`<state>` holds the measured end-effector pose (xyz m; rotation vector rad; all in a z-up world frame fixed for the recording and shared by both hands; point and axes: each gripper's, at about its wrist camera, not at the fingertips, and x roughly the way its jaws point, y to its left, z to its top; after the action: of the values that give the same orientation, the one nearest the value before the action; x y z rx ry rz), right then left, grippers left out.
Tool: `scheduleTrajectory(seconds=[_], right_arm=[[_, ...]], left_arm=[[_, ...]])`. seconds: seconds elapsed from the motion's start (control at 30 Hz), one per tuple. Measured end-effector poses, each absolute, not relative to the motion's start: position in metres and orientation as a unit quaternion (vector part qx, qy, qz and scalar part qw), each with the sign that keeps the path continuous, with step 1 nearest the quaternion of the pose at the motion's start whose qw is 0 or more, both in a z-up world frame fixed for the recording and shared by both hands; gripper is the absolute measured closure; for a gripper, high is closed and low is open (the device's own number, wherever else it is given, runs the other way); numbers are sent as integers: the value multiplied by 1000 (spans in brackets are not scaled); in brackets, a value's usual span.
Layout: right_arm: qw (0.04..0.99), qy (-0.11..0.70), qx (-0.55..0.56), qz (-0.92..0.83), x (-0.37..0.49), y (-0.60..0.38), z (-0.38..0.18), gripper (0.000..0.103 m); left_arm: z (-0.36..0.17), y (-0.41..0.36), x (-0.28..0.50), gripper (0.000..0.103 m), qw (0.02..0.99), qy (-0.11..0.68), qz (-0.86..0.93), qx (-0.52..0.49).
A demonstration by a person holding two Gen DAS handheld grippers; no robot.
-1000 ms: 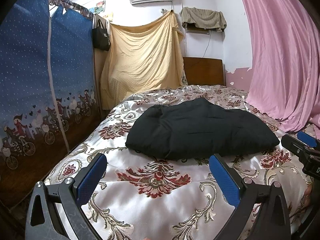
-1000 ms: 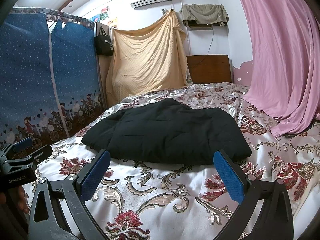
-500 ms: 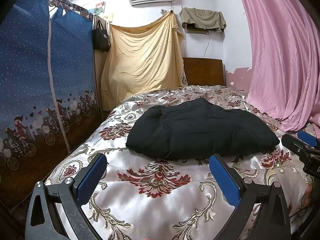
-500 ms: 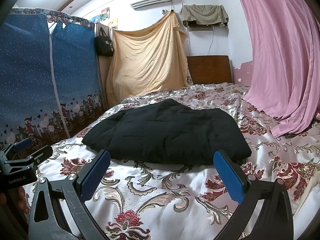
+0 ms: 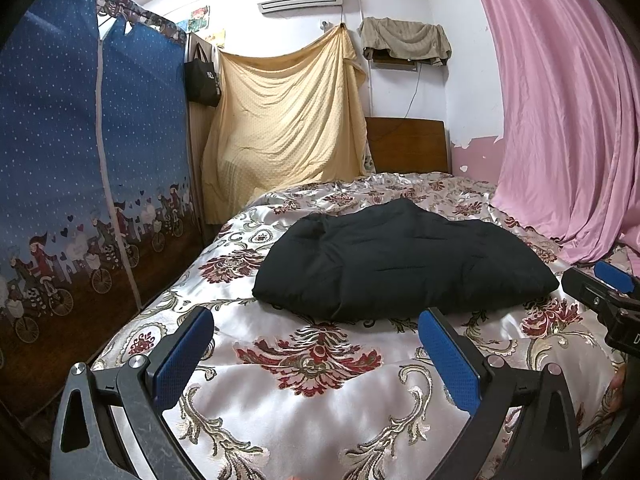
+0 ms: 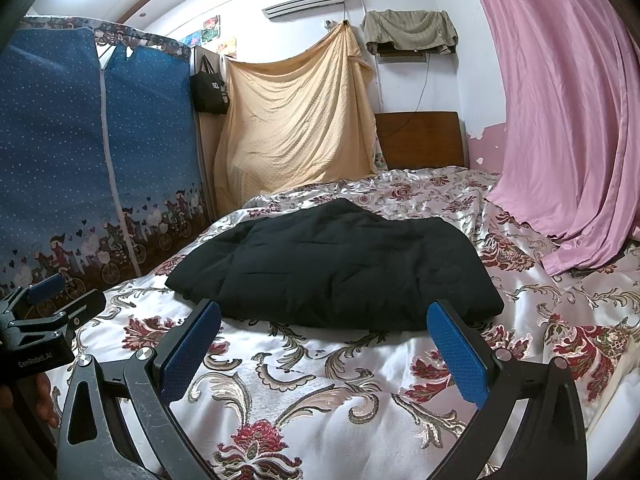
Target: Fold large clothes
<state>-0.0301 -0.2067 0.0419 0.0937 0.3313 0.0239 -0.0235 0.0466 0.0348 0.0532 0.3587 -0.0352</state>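
The black jacket (image 5: pixel 404 260) lies in the middle of the bed (image 5: pixel 312 392), already gathered into a thick padded bundle. It looks soft, puffy and rather light, and I think it will spring back open after a fold. The satin bedspread under it seems slippery, so the bundle may slide. The best hold is probably at a near corner or edge, where the layers are thinner. The left gripper (image 5: pixel 316 356) and the right gripper (image 6: pixel 326 348) are both wide open, holding nothing, near the jacket but not touching it.
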Motion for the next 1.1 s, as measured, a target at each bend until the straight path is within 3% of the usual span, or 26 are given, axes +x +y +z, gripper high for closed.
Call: scheduleTrajectory(seconds=[1.1], right_arm=[[985, 165, 48, 11, -30, -201, 42, 1]], left_arm=[[34, 47, -24, 0, 984, 176, -17, 28]])
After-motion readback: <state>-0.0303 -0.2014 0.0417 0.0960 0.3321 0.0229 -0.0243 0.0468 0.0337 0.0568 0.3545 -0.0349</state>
